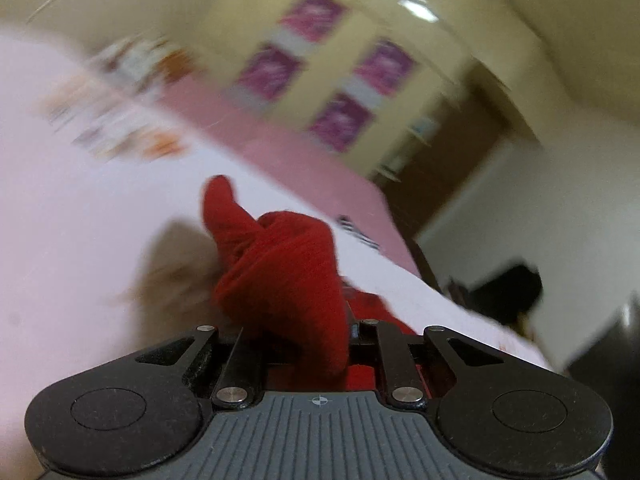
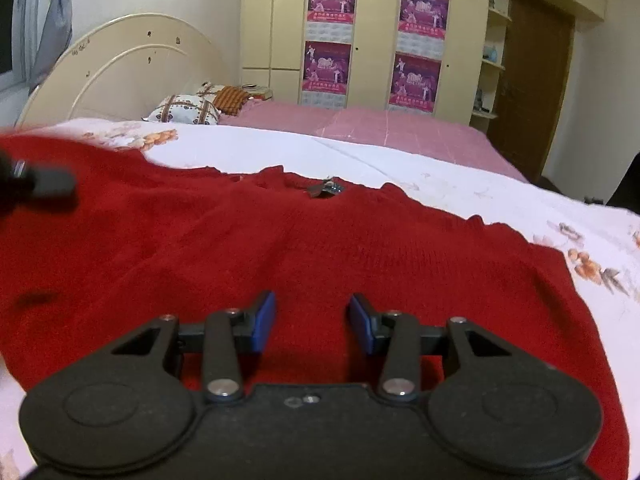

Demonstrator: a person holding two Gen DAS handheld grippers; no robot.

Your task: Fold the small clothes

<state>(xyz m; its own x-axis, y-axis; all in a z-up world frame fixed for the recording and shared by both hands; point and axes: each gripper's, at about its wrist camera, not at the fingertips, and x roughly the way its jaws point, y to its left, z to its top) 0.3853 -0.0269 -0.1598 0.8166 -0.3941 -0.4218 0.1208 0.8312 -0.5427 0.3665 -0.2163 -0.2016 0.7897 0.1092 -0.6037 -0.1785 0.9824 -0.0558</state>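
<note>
A red knitted sweater lies spread flat on a white floral bedsheet, its neckline with a small label at the far side. My right gripper is open, its blue pads just above the sweater's near hem, holding nothing. My left gripper is shut on a bunched fold of the red sweater, lifted off the bed; the cloth hides its fingertips. The left wrist view is tilted and blurred. A dark blurred part of the left gripper shows at the left edge of the right wrist view.
The bed has a pink sheet beyond the white one, pillows and a cream headboard at the far left. Cream wardrobes with purple posters line the far wall, with a brown door to the right.
</note>
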